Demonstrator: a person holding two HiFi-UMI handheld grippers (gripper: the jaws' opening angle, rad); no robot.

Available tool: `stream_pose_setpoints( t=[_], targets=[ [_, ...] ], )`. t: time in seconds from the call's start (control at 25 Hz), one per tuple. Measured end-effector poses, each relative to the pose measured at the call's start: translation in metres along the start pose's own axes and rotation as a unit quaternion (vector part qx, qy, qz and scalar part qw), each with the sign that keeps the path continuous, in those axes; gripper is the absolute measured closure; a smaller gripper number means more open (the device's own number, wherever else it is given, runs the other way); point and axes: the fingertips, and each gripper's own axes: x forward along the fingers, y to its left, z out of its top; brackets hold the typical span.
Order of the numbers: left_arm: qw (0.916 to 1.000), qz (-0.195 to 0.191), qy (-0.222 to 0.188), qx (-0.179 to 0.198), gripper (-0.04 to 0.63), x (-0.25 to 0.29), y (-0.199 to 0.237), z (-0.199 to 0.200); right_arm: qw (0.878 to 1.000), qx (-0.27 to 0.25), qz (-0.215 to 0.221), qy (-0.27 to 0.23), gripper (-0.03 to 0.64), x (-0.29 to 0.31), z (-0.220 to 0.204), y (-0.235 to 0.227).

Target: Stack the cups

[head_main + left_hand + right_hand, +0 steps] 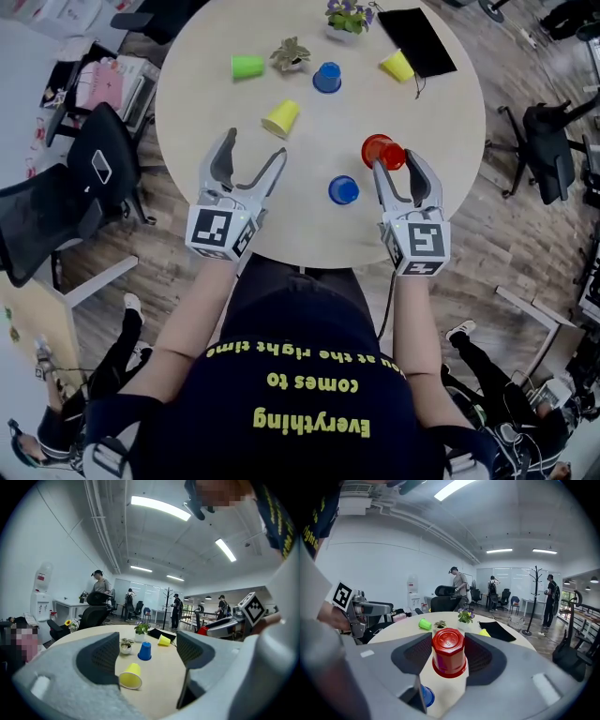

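We read "Everything comes to" in yellow on the dark shirt [309,394]. Our left gripper [255,145] gapes empty near a tipped yellow plastic cup [280,118] on the round beige table [431,122]. Our right gripper [396,161] clamps an inverted red plastic cup [382,150] over that table.

The red cup [449,652] is glossy, smooth plastic. The right tool [395,161] around it is matt grey plastic with dark ribbed pads [481,656]. Under the cup, the desk [433,120] is pale, matt wood
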Motion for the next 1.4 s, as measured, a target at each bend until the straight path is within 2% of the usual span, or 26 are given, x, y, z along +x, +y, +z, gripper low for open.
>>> stream_pose_setpoints(
  t=[0.24, 0.6, 1.0, 1.4],
  targets=[
    [0.9995, -0.03, 0.009, 0.005, 0.212, 0.009, -0.024, -0.008, 1.0, 0.009, -0.013, 0.022, 0.388, -0.01, -0.026, -0.006],
    [0.998, -0.058, 0.025, 0.01, 0.212, 0.017, -0.04, -0.02, 0.996, 0.026, -0.031, 0.081, 0.388, -0.017, -0.089, -0.009],
    [0.997, -0.065, 0.042, 0.013, 0.212, 0.021, -0.045, -0.031, 0.99, 0.04, -0.029, 0.134, 0.388, -0.016, -0.15, 0.0],
    [0.9968, -0.062, 0.047, 0.015, 0.212, 0.023, -0.042, -0.034, 0.986, 0.045, -0.025, 0.16, 0.388, -0.017, -0.175, 0.003]
  ],
)
